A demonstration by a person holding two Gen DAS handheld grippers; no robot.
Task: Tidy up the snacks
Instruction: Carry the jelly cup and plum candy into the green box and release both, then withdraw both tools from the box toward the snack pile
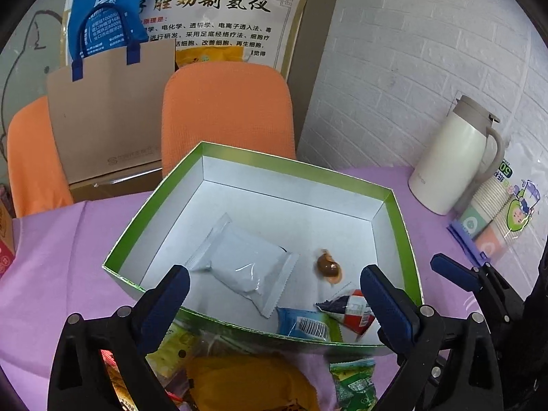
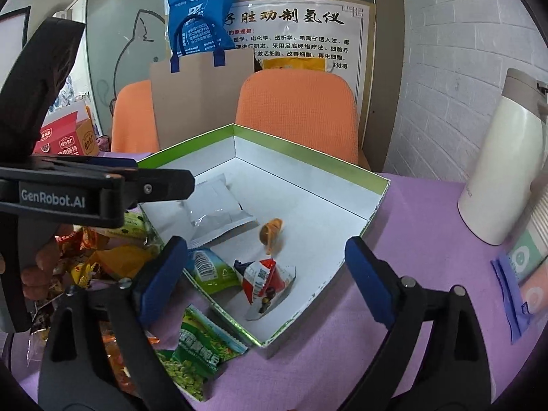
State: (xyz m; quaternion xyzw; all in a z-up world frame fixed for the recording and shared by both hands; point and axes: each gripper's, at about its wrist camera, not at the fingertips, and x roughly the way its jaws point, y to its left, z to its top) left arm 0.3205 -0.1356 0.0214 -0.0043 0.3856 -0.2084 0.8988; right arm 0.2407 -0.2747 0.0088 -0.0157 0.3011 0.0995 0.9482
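Observation:
A shallow green-rimmed box (image 1: 298, 166) (image 2: 308, 157) with a white inside lies on the purple cloth. In it are a white packet (image 1: 243, 267) (image 2: 215, 210), a brown-orange candy (image 1: 328, 267) (image 2: 271, 232), a red-white-blue packet (image 1: 349, 308) (image 2: 265, 279) and a blue-green barcoded packet (image 1: 304, 323) (image 2: 210, 270). My left gripper (image 1: 274, 299) hangs open over the box's near wall, holding nothing. Over the box's near corner, my right gripper (image 2: 267, 270) is open and holds nothing. A green pea snack packet (image 2: 195, 349) (image 1: 354, 383) lies outside the box, beside a heap of snacks (image 2: 89, 263) (image 1: 239, 380).
A cream thermos jug (image 1: 452, 157) (image 2: 503, 161) stands right of the box, with a pack of paper cups (image 1: 496, 219) beside it. Orange chairs (image 1: 226, 116) (image 2: 298, 116) and a brown paper bag (image 1: 109, 116) stand behind the table. Red cartons (image 2: 65, 137) sit at the left.

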